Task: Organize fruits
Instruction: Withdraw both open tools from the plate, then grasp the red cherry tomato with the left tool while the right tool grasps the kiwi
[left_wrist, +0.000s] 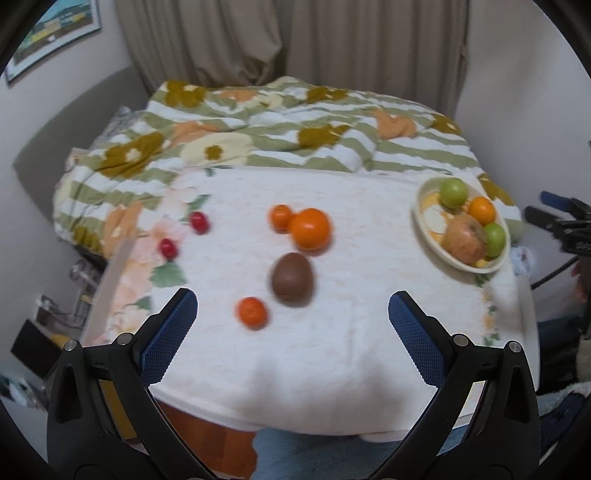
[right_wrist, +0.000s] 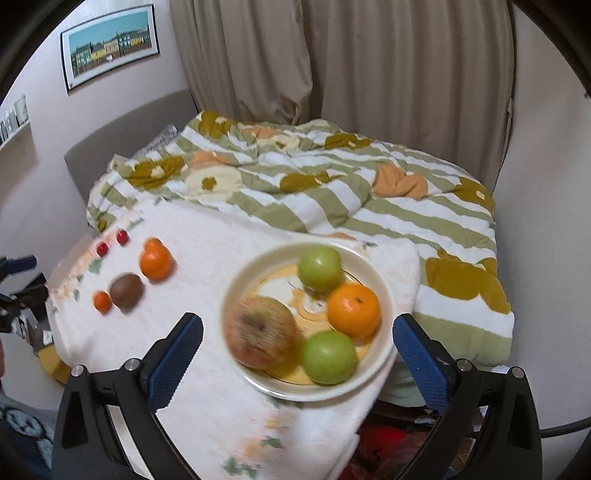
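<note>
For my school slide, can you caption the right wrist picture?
Open right gripper hovers over a plate holding two green apples, an orange and a reddish apple.

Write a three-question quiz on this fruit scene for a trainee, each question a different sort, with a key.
1. True or false: the plate already holds four fruits.
2. Multiple choice: which fruit lies nearest the left gripper? A) the small orange B) a green apple C) a red cherry tomato
3. Fill in: the brown fruit on the white cloth beside the big orange is a ____.

Key
1. True: two green apples, an orange and a reddish apple.
2. A.
3. kiwi.
Both the left gripper and the right gripper are open and hold nothing.
</note>
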